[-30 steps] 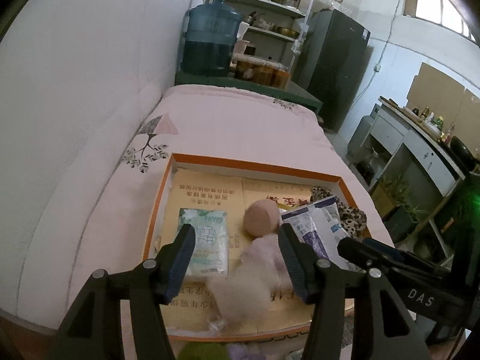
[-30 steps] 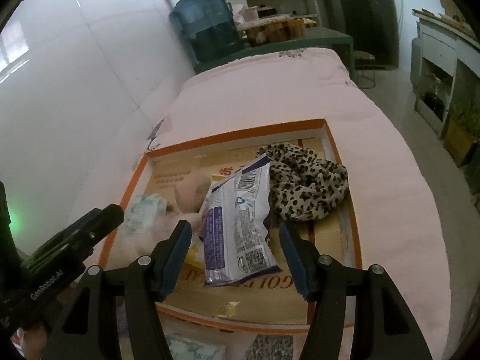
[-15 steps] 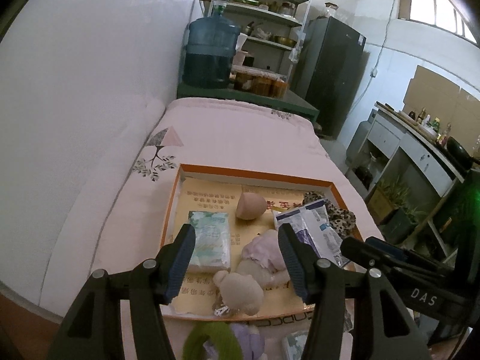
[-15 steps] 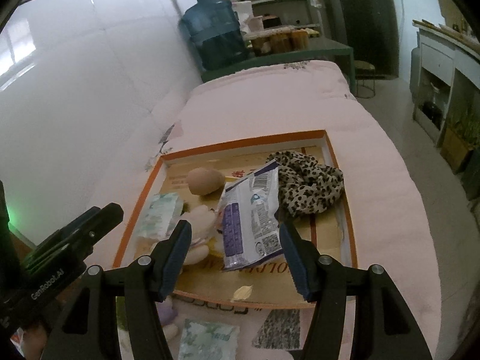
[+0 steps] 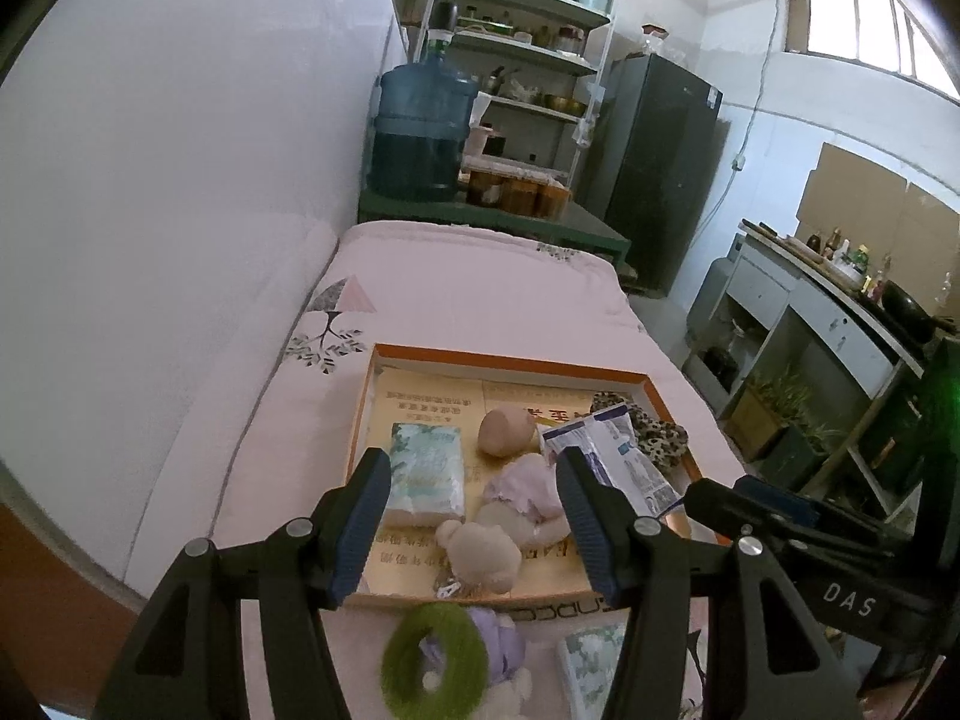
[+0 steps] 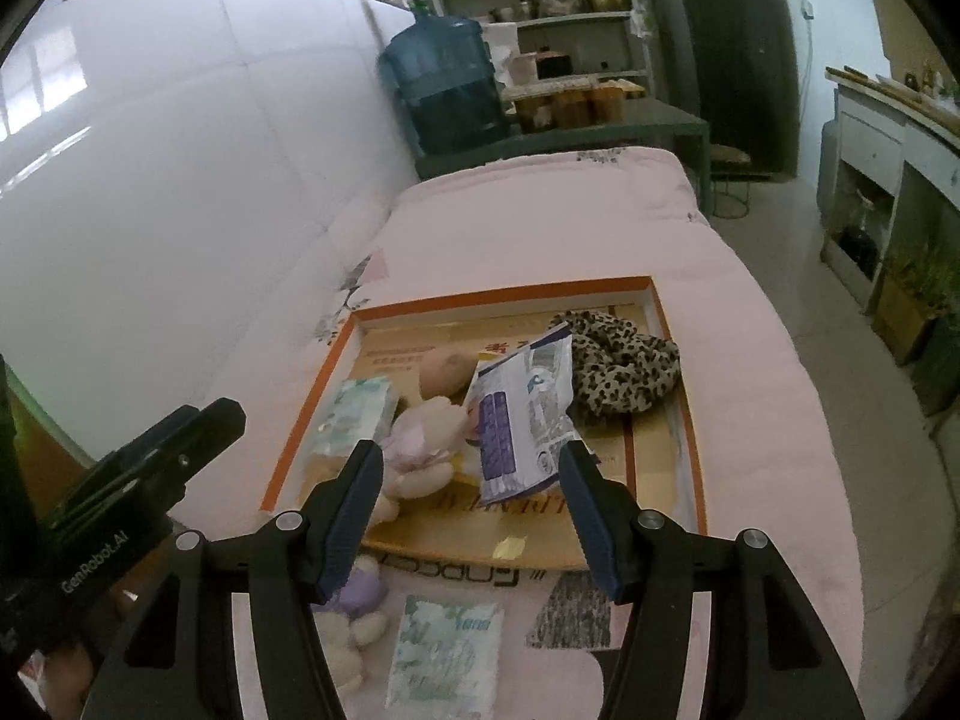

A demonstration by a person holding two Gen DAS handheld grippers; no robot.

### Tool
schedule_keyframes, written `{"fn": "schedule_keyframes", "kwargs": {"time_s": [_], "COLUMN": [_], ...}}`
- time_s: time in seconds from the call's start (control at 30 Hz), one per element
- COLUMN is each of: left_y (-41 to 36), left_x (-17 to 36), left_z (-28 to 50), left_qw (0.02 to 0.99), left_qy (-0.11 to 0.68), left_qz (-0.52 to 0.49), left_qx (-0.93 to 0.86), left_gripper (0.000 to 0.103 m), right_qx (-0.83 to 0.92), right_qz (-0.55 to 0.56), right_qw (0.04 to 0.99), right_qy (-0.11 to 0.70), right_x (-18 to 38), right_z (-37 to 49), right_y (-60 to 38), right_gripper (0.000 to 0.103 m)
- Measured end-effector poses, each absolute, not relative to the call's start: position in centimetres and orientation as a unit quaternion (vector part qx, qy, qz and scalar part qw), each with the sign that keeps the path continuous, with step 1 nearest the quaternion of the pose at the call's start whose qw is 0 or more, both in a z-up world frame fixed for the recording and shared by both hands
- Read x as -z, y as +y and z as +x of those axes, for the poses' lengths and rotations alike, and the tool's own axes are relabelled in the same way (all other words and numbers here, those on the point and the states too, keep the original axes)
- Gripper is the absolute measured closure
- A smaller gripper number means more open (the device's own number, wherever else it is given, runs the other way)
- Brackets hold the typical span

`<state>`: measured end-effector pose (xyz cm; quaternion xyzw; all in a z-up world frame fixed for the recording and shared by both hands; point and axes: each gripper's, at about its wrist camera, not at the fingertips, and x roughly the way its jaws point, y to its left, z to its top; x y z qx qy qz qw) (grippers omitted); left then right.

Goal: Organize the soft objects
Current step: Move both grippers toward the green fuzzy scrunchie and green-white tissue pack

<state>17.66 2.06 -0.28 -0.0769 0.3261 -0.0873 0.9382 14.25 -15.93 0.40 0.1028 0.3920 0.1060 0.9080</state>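
An orange-rimmed box lid (image 5: 510,360) (image 6: 504,297) lies on the pink quilt. Inside it are a tissue pack (image 5: 426,471) (image 6: 354,414), a pink-beige ball (image 5: 504,429), a plush doll in a lilac dress (image 5: 516,492) (image 6: 420,438), a white and purple snack bag (image 5: 612,459) (image 6: 522,414) and a leopard-print cloth (image 5: 651,429) (image 6: 618,360). On the quilt in front of the lid lie a green fuzzy ring (image 5: 435,660), a lilac plush (image 6: 360,591) and a second tissue pack (image 6: 444,660). My left gripper (image 5: 471,516) and right gripper (image 6: 471,507) hover above the lid's near edge, both open and empty.
A white wall runs along the left of the bed. Beyond the bed's far end stand a blue water jug (image 5: 420,132), shelves and a dark fridge (image 5: 654,168). A counter with bottles (image 5: 840,294) and potted plants (image 6: 918,294) line the right side across the floor.
Both grippers have pulled back and risen from the lid. The green ring, lilac plush and second tissue pack in front of the lid have come into view. Jaws stayed open.
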Motion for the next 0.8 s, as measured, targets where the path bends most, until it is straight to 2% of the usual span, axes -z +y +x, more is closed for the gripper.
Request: {"fn": "schedule_keyframes", "kwargs": {"time_s": [0.8], "left_y": [4.0], "left_x": [-1.3], "left_z": [13.0], "left_qw": [0.946], "left_qy": [0.307], "left_qz": [-0.071], "left_qx": [0.077], "left_gripper": [0.046], "right_qx": [-0.105], "right_qz": [0.073], "right_qw": [0.913], "right_qy": [0.387], "right_x": [-1.8], "right_z": [9.2], "right_y": [-13.8], "right_gripper": [0.040]}}
